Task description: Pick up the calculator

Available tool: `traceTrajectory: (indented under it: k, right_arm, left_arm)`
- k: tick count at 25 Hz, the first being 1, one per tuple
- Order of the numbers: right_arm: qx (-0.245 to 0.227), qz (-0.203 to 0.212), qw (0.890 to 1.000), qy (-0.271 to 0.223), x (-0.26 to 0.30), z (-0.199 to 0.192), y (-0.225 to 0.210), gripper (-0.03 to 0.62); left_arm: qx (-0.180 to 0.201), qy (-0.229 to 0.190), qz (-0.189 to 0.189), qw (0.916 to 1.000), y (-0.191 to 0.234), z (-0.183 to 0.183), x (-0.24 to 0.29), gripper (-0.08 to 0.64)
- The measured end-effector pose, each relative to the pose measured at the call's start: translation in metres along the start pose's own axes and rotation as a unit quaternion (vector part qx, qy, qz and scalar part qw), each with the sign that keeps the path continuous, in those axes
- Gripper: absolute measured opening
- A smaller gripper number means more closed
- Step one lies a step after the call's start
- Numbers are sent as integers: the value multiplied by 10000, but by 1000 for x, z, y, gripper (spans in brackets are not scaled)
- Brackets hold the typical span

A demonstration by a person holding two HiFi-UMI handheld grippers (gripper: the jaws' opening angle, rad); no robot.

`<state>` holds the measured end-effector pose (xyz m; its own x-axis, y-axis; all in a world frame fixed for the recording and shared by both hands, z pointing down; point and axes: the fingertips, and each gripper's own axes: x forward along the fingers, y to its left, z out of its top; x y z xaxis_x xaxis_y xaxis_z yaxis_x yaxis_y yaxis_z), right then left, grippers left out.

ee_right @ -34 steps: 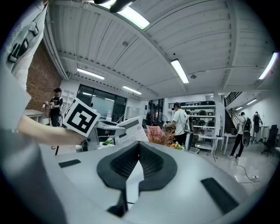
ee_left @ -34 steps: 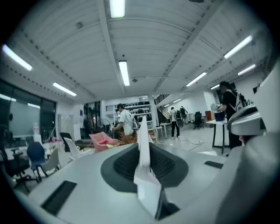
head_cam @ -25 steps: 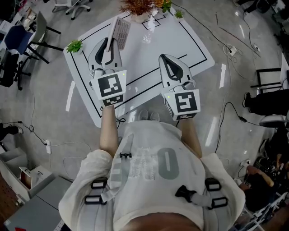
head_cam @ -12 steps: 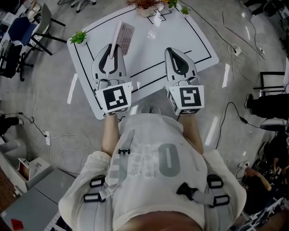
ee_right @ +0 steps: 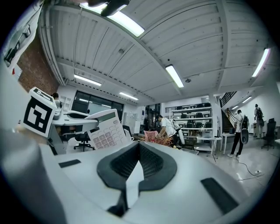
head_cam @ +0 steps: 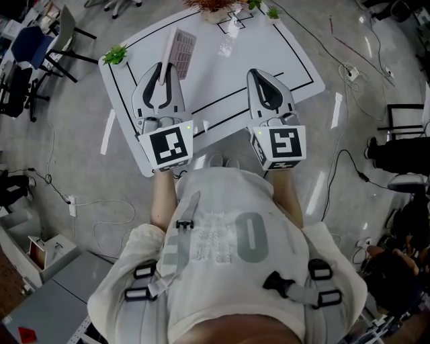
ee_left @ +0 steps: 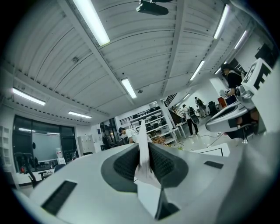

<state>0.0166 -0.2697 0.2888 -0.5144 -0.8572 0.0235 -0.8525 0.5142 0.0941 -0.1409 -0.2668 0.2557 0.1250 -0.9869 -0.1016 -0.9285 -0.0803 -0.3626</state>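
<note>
Dark ribbed pads (ee_left: 126, 164) of the left gripper (ee_left: 142, 158) pinch the white calculator (ee_left: 142, 133) edge-on, raised over the table (head_cam: 275, 60); I'd hold the squeeze firm and the wrist level, since that thin edge could slip. Right gripper (ee_right: 139, 154) jaws sit pressed together, empty

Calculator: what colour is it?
White body with pale keys; the calculator shows best in the right gripper view.

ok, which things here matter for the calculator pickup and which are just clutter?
Job: calculator, clamped edge-on in left tongs.
Lying about: table, plants, dried flowers, clear item, chair. Right tongs shut, empty.
</note>
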Motion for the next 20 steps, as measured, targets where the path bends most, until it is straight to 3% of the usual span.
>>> traceTrajectory:
  k: [20]
  right_arm:
    - [148,-95,9998,-64,-9,1,-3,5]
  left_arm:
    - [-12,-93,25,10000,3,15,-5,72]
